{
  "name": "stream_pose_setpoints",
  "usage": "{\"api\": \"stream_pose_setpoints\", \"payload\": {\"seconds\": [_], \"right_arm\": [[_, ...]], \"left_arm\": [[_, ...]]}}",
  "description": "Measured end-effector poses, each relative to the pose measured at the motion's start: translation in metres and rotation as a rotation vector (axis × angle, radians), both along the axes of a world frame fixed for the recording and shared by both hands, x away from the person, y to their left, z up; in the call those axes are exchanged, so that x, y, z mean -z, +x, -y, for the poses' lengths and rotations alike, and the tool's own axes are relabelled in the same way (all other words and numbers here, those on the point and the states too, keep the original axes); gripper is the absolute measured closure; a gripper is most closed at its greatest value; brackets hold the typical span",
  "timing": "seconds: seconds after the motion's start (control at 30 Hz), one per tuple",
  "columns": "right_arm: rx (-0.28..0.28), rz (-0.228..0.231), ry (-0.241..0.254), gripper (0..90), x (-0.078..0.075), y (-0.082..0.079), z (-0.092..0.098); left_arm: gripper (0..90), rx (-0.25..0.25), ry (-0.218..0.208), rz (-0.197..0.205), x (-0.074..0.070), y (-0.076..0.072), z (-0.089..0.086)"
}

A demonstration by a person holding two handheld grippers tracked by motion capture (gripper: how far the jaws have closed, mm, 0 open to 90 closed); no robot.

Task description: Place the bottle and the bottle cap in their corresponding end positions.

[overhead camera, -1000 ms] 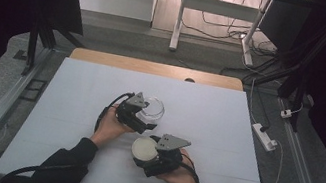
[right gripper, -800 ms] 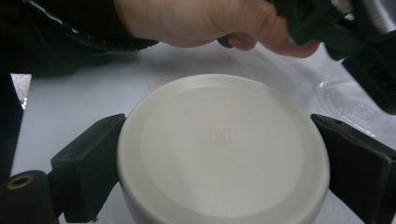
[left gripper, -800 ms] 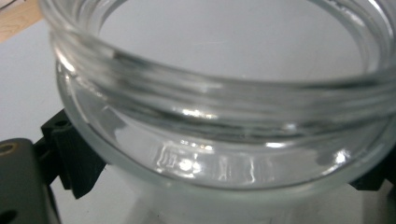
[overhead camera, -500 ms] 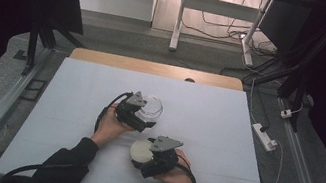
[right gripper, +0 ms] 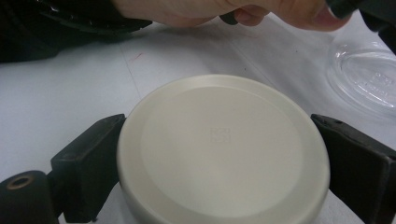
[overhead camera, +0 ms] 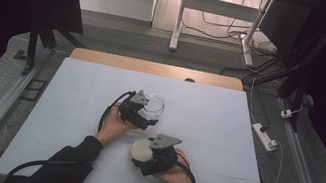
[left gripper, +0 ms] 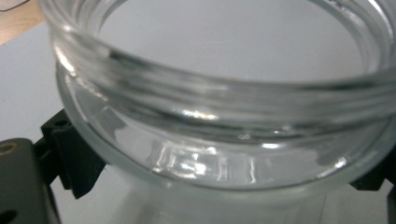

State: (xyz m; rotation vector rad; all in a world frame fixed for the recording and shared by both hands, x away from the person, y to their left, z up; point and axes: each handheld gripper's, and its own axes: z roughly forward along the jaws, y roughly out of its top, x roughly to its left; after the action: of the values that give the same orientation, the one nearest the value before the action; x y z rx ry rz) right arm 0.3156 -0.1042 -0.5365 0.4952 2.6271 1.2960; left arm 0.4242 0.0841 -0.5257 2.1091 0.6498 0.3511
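Two hand-held grippers were at work on the white desk [overhead camera: 72,106], one in each of my hands. My left hand-held gripper [overhead camera: 146,112] sat a little toward 7 o'clock of the desk's middle, its jaws closed around the clear glass jar [overhead camera: 152,105]. In the left gripper view the jar [left gripper: 219,107] stood right between the two black jaws, its threaded open mouth uncovered and its wall pressed by a jaw at either side. The jar lay at about 1 o'clock from my left hand [overhead camera: 114,126].

My right hand-held gripper [overhead camera: 144,153] was nearer to me, at roughly 5 o'clock from the jar and a short way apart from it. It gripped the round cream lid [overhead camera: 142,150], which showed at the 10 o'clock side of my right hand [overhead camera: 172,172]. In the right gripper view the lid [right gripper: 224,149] was held flat, top face up, with one jaw touching its rim at 9 o'clock and the other at 3 o'clock. A small embossed mark sat near the lid's middle, too faint to read. Beyond it, in that same view, part of the jar [right gripper: 364,79] lay at 2 o'clock, with my left hand [right gripper: 224,10] at 12 o'clock.
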Motion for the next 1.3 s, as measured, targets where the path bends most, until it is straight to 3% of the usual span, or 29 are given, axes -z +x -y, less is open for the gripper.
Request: {"api": "stream_pose_setpoints", "payload": {"seconds": [0.63, 0.83, 0.97, 1.13, 1.3], "right_arm": [[0.028, -0.024, -0.073, 6.9, 0.003, 0.003, -0.005], [0.03, -0.024, -0.066, 4.3, 0.002, 0.003, -0.004], [0.025, -0.02, -0.065, 2.1, 0.002, 0.003, -0.004], [0.019, -0.015, -0.061, 0.8, 0.001, 0.003, -0.003], [0.02, -0.014, -0.026, 0.4, -0.005, 0.002, 0.0]], "left_arm": [[6.5, 0.02, -0.007, -0.02, 0.002, 0.006, -0.003], [2.3, 0.004, 0.064, -0.004, 0.003, 0.004, 0.005], [1.0, 0.012, 0.027, -0.023, 0.002, 0.004, 0.002], [0.0, 0.018, 0.027, -0.018, -0.002, 0.002, -0.001], [0.0, 0.01, 0.005, -0.029, -0.006, -0.001, -0.005]]}}
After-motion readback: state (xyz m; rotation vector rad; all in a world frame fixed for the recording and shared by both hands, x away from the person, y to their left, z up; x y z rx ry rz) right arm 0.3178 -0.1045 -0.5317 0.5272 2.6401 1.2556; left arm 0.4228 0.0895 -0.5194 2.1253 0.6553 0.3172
